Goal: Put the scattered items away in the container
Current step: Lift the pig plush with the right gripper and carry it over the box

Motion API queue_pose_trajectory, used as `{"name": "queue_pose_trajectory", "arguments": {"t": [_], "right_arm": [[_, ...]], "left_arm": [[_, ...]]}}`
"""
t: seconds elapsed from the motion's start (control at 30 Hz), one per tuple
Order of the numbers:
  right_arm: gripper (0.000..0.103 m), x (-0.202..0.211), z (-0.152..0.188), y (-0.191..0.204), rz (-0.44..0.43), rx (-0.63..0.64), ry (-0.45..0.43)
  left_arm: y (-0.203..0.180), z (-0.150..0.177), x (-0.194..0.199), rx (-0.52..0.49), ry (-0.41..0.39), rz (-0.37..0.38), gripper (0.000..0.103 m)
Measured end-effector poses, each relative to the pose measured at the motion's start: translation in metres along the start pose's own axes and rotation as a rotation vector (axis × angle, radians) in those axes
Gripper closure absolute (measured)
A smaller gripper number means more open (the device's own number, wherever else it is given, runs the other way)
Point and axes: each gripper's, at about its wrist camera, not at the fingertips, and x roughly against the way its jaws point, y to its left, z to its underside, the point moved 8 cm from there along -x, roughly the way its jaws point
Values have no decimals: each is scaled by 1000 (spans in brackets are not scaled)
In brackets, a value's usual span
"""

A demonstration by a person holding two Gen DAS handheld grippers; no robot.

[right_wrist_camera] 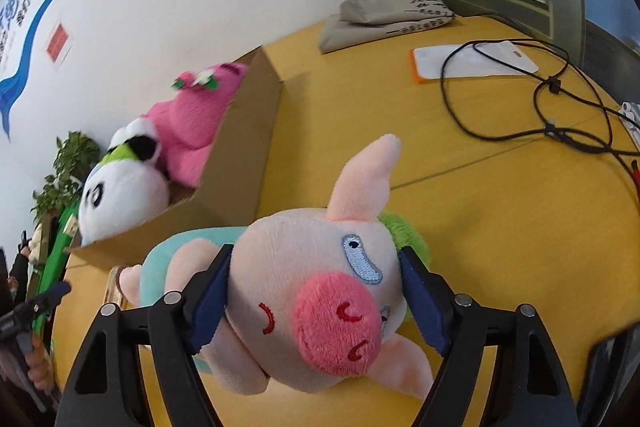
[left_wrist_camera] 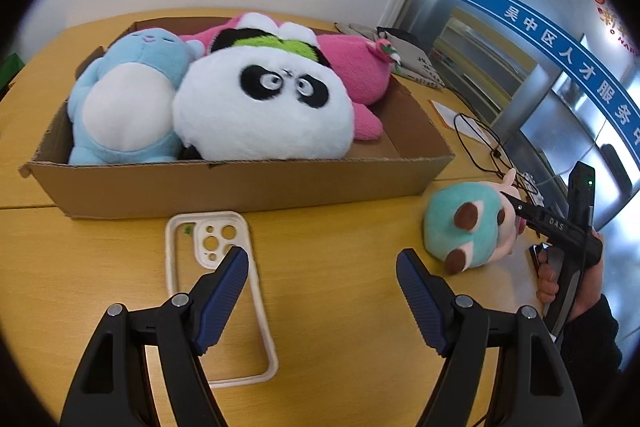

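Observation:
A cardboard box (left_wrist_camera: 240,183) on the yellow table holds a panda plush (left_wrist_camera: 264,107), a blue plush (left_wrist_camera: 124,99) and a pink plush (left_wrist_camera: 360,67). In front of the box lies a cream phone case (left_wrist_camera: 216,239). My left gripper (left_wrist_camera: 322,255) hovers open just above the case's right edge, with nothing between its pads. To the right of the box a pig plush (right_wrist_camera: 312,291) with a teal back (left_wrist_camera: 464,227) lies on the table. My right gripper (right_wrist_camera: 316,251) straddles its head, both pads touching the sides.
A black cable (right_wrist_camera: 520,131) loops across the table right of the plush, over a white card with an orange edge (right_wrist_camera: 472,63). A grey cloth bag (right_wrist_camera: 380,15) lies at the far edge. A person's hand (left_wrist_camera: 548,279) holds the right gripper's handle.

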Motion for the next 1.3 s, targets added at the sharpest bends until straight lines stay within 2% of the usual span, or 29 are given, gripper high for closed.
{"name": "queue_pose_trajectory", "arguments": {"t": [0.23,0.4,0.5,0.6,0.73,1.0,1.17,1.3], "right_arm": [[26,2,36,47,-40,-65,5],[26,-12,51,99,-95,-4,46],[26,-17,55,111,-105,16,57],[28,-17,56,112,-109,18,70],[33,-12,59,116,-115,41,77],[35,2,56,130,-153,6,36],[35,27,27,148,-200,22,-59],[35,29,3,145,-273,-104,-105]], "left_arm": [[-34,20,-27,-21,61,116,26],[-37,27,-40,7,70,169,26],[-36,30,-45,40,82,210,26],[-40,33,-46,31,103,248,36],[-44,33,-40,-8,116,239,47],[-48,15,-6,-37,50,239,51],[-61,-29,22,-126,-31,213,51],[-76,-70,22,-223,-65,156,51]]}}
